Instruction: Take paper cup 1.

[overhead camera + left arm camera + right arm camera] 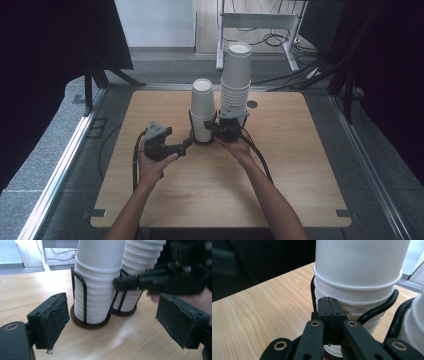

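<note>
My left gripper [186, 145] has its jaws spread wide with nothing between them, just left of the shorter paper cup stack [202, 107] in its black wire holder [83, 293] on the worktop [165, 200]. Right of that stack, my right gripper [218, 128] is clamped shut at the foot of the taller cup stack [235, 75].

floor: grey carpet [50, 165] | table: light wood [210, 200] | backdrop: black curtains [45, 45] | beyond: white desk frame [260, 22], cables [272, 39]
</note>
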Available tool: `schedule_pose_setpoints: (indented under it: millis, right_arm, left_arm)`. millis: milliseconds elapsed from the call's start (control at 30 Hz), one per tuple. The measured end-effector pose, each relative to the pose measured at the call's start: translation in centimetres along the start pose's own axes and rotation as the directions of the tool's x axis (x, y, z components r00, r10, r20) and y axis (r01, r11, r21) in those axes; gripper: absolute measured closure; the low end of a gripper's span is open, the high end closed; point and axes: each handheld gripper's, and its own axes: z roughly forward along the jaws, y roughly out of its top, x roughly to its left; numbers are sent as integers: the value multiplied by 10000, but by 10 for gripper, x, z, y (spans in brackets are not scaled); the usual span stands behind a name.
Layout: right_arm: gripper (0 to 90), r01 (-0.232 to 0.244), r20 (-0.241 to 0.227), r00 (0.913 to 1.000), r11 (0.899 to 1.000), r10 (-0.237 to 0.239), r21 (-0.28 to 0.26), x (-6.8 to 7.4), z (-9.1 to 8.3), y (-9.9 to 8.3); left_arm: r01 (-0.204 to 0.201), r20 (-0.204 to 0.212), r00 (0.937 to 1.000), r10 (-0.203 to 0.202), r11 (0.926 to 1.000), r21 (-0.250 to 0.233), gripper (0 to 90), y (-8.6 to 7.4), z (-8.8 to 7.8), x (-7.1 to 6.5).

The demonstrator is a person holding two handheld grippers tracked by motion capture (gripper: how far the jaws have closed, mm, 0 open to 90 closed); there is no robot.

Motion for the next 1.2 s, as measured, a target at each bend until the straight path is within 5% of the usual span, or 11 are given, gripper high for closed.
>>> schedule_pose_setpoints:
  millis: [400,500,700,1200]
  right_arm:
    - [887,34,24,10000,9998,-35,201,2,6,-3]
    - [888,-255,-175,9995,9996,256,87,0,5,-3]
    - [888,-68,-180,9998,9997,65,-215,4,1,1]
    - [888,-87,-43,10000,9997,86,-227,2,2,3]
  left_arm:
    - [30,65,10000,-31,9999,139,74,32,29,8]
    - [113,56,9999,-114,9998,134,76,35,34,13]
    - [333,72,9994,-334,9993,145,80,35,38,17]
    - [-323,14,9995,323,9990,301,65,49,58,14]
